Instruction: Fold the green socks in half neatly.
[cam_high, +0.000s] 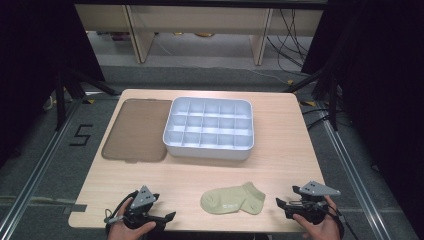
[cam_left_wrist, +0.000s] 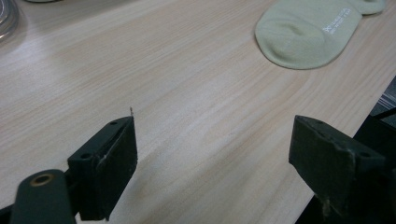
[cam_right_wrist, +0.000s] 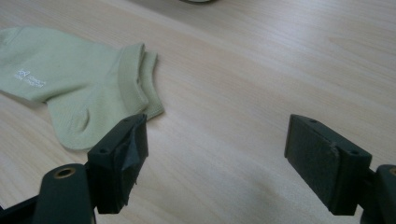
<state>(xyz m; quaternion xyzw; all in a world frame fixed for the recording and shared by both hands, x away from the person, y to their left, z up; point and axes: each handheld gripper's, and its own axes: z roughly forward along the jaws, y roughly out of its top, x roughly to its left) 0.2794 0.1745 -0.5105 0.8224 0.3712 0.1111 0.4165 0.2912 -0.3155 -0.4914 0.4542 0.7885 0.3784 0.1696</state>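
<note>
Overhead view faces forward; both low gripper views share, seemingly, the sock (cam_high: 233, 199).

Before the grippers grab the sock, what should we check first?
1. Left gripper open: ok, jaws stand wide apart.
2. Right gripper open: ok, jaws apart too.
3. Sock free to grab: ok, it lies flat on the table between both grippers, nothing on it.
4. Organizer tray ready: ok, lid lies beside it, and the compartments look empty.
5. One sock or a stacked pair: cannot tell.
</note>
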